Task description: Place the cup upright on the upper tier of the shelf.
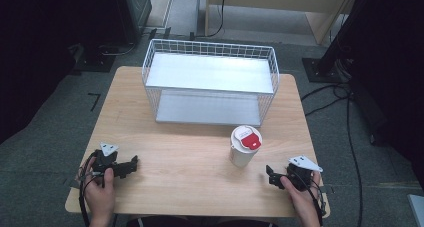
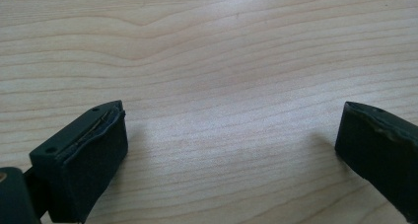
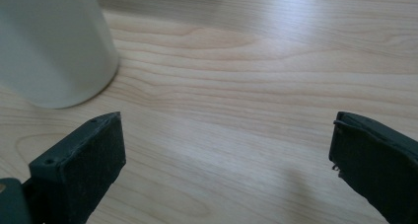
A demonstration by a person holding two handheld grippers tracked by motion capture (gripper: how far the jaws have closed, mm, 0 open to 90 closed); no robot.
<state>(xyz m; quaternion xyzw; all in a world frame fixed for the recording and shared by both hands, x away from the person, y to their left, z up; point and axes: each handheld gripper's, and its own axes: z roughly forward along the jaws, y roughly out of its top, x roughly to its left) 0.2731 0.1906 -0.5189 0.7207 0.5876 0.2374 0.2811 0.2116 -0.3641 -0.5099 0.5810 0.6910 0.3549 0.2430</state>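
Note:
A white cup with a white and red lid [image 1: 244, 145] stands upright on the wooden table [image 1: 190, 152], right of centre, in front of a white wire basket [image 1: 210, 82]. My left gripper [image 1: 133, 163] rests low near the table's front left, held by a hand, open with bare wood between its jaws [image 2: 231, 130]. My right gripper [image 1: 270, 174] sits at the front right, a little right of and nearer than the cup, open and empty [image 3: 226, 140]. In the right gripper view the cup's white wall [image 3: 52, 44] stands at the upper left, apart from the jaws.
The wire basket has two grey shelves, one above the other, and stands at the back middle of the table. Dark stands and cables [image 1: 345, 94] lie on the grey floor to the right. Bare wood spreads between the two grippers.

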